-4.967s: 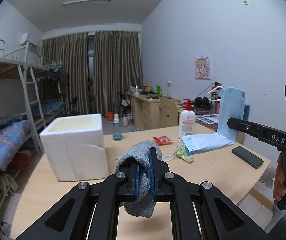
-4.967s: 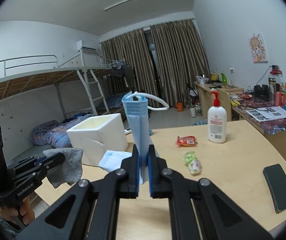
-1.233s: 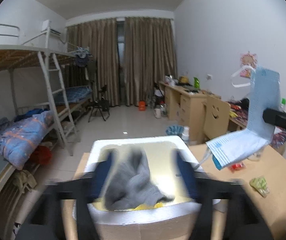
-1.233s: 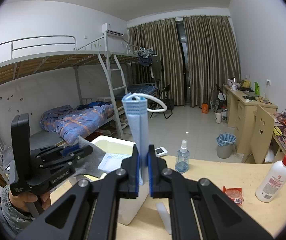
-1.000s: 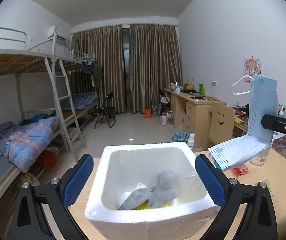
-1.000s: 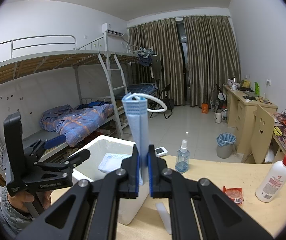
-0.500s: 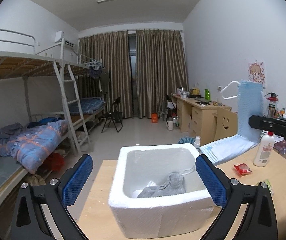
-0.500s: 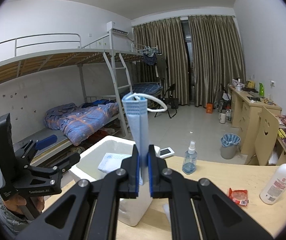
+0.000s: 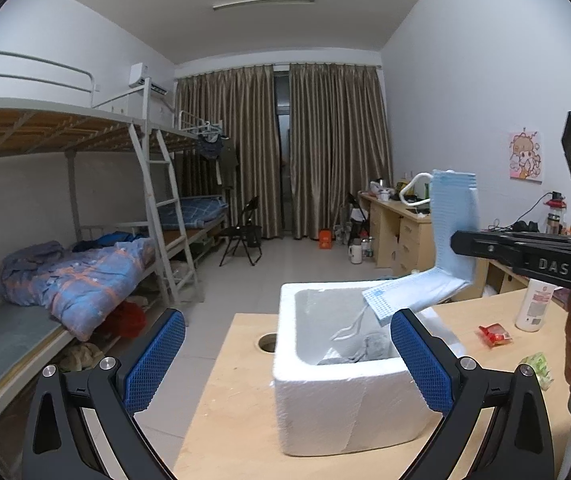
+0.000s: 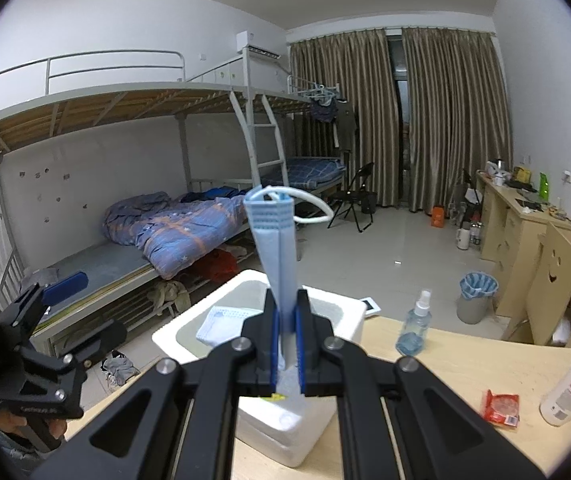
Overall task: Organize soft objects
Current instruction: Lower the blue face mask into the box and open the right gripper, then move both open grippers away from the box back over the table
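Note:
In the left wrist view my left gripper [image 9: 285, 320] is open and empty, just in front of a white foam box [image 9: 325, 412] on the wooden table [image 9: 225, 420]. A grey cloth [image 9: 365, 350] lies inside the box. My right gripper [image 10: 286, 344] is shut on a folded blue face mask [image 10: 275, 240]. In the left wrist view it [image 9: 459, 240] reaches in from the right, and the mask [image 9: 453, 232] hangs with its lower end over the box opening. In the right wrist view the open left gripper [image 10: 85, 308] is at the far left, apart from the box [image 10: 165, 338].
On the table right of the box are a white lotion bottle [image 9: 535, 308], a red packet [image 9: 495, 334] and a green packet [image 9: 537, 364]. A spray bottle [image 10: 415, 328] stands behind the box. A cable hole [image 9: 267, 342] is left of it. Bunk beds line the left wall.
My left gripper opened and the grey cloth dropped into the foam box; the gripper then drew back, away from the box. The right gripper moved the mask closer over the opening.

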Available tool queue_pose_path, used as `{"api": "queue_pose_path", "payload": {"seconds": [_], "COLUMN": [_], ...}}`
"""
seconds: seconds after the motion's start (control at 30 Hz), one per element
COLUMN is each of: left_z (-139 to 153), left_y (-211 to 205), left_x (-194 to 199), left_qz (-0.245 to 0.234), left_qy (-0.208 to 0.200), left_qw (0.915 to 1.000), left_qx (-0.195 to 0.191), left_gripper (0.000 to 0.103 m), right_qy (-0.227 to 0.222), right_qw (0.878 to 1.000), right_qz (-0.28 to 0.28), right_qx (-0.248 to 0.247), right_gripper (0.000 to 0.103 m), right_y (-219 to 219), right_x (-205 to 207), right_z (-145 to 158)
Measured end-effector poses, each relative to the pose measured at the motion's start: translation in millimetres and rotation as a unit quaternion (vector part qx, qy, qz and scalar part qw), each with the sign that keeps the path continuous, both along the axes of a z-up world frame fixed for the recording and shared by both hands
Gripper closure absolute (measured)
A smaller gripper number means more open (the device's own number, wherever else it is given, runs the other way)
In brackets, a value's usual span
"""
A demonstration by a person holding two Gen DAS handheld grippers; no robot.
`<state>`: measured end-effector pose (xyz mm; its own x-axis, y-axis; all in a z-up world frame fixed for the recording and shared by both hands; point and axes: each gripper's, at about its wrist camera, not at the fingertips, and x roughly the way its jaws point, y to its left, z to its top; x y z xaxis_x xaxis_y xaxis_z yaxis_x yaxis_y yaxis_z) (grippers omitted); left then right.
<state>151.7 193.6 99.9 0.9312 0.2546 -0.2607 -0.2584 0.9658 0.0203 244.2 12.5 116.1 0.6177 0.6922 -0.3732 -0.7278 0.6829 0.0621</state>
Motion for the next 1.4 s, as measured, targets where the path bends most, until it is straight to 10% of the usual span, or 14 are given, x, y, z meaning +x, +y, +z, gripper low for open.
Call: {"api": "queue_pose_path", "payload": {"seconds": [0.53,0.6,0.7,0.93,1.4], "left_z": [-7,-6,-6,-3,2], "left_y": [18,17,18,19,-9], "left_x": [-12,-12,-14,-18,-26], "left_qz": [0.017,0.018,0.019,0.023,0.0], "left_qy": [-0.002,-0.002,-0.003,-0.009,-0.01], "left_qw": [0.9997,0.9997,0.9997,0.9995,0.9999], "left_qx": [-0.018,-0.017,-0.017,-0.019,-0.01], "left_gripper": [0.0,0.0,0.0,0.0,0.0], "right_qy": [0.025,0.028,0.031,0.024,-0.005], "right_qw": [0.999,0.999,0.999,0.999,0.999], "right_qz": [0.017,0.015,0.013,0.007,-0.013], "right_qx": [-0.025,-0.032,-0.036,-0.036,-0.035], "right_gripper": [0.093,0.084,0.038,0.005,0.0], "right_y": [34,39,41,38,21], "right_x": [11,11,12,7,-10], "right_z": [-18,-19,-21,-17,-2]}}
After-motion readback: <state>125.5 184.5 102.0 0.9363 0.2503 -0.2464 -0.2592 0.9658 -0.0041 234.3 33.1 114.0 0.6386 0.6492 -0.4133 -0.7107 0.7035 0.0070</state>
